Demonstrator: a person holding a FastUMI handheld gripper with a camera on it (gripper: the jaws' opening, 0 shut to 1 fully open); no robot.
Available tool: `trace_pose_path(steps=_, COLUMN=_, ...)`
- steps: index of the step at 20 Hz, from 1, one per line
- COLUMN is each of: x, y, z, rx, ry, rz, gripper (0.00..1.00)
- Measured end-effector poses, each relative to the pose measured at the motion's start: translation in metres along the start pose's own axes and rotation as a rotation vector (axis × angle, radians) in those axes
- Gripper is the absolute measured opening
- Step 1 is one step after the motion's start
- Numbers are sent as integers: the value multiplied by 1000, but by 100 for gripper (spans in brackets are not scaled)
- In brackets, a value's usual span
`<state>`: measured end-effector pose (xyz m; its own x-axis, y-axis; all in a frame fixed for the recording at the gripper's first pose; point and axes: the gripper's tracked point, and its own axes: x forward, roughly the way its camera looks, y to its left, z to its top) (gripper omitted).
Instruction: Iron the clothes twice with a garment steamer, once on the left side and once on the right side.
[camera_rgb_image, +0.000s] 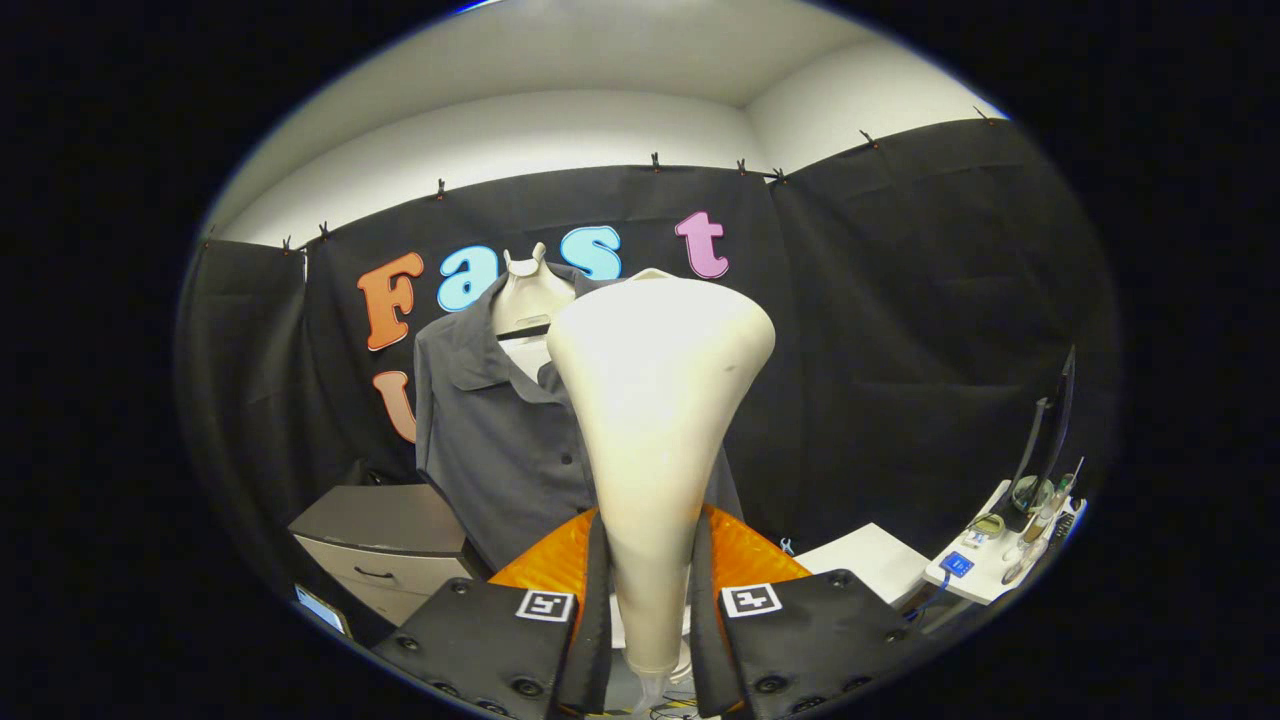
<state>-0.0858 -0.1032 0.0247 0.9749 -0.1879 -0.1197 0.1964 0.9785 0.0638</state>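
Steamer (655, 420) clamped between the jaws

The tongs (648, 590) have black, screw-studded fingers with square black-and-white markers, over ribbed orange backing.

Hand-held gripper (650, 600) w/ both fingers (598, 600) pressed on handle of cream garment steamer (655, 400), head flaring up just ahead. Beyond it, partly hidden: grey shirt (490, 440) on a mannequin bust (528, 295), vs black cloth wall. Grey drawer cabinet (385, 540) near shirt's lower side. White surface (985, 565) w/ small items, well apart on other side.
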Motion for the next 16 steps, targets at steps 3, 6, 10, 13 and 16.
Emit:
trace_pose_path(steps=3, x=3, y=0, z=8, rx=4, ry=-17, rz=6, gripper=40)
trace_pose_path(steps=6, x=12, y=8, z=13, rx=-8, ry=-26, rz=27, gripper=40)
trace_pose_path(steps=10, x=31, y=30, z=4, rx=-8, ry=-2, rz=67, gripper=40)
trace_pose_path(steps=13, x=39, y=41, z=3, rx=-1, ry=-3, rz=80, gripper=40)
trace_pose_path(steps=16, x=39, y=51, z=4, rx=6, ry=-13, rz=78, gripper=40)
